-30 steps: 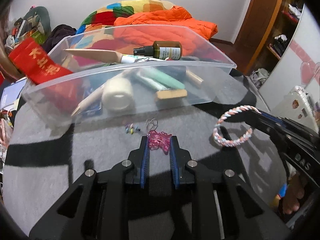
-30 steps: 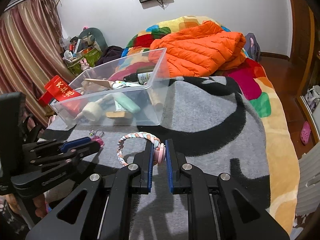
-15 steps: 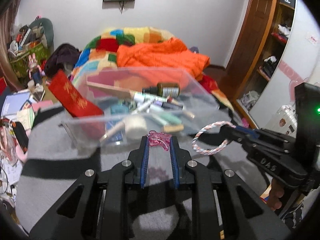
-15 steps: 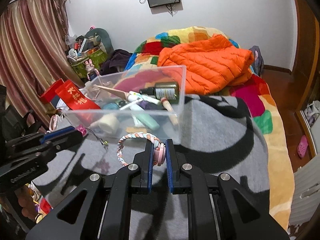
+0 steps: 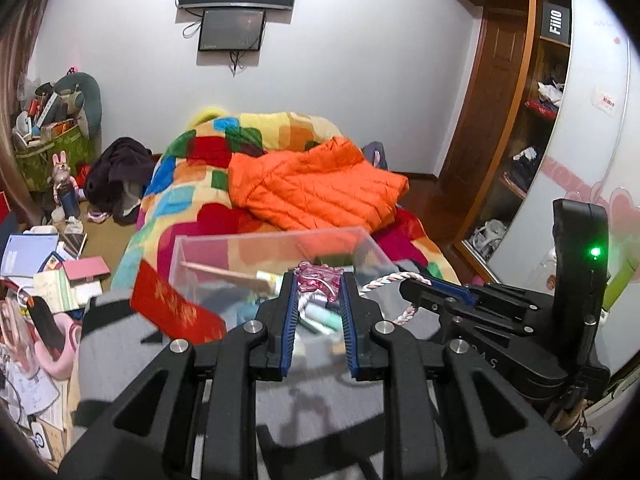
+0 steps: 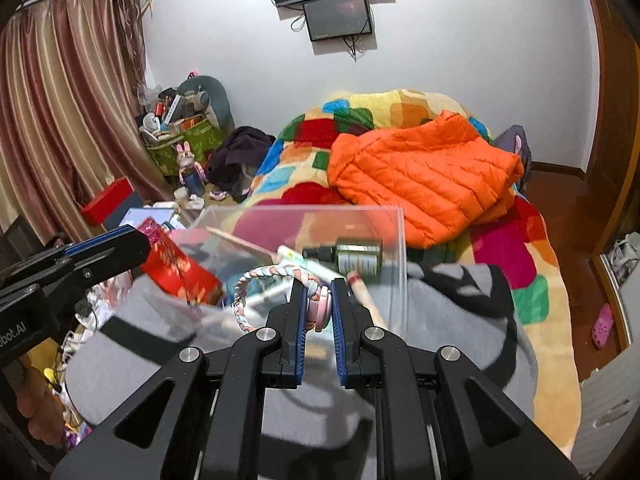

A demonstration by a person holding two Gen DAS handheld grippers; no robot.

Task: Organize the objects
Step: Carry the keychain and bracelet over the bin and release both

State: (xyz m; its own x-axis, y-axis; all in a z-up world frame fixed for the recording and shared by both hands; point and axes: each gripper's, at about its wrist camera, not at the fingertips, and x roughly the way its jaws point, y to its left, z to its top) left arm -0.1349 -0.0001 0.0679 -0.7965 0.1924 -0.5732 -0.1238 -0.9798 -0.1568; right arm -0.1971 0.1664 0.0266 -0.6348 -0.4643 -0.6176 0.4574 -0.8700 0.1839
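While the clear bin (image 5: 276, 252) sits just ahead and below both tools, the right gripper (image 6: 318, 300) clamps a braided ring (image 6: 256, 276) nearer its rim, and the left gripper (image 5: 320, 284) pinches a pink charm (image 5: 318, 276) over the front wall.
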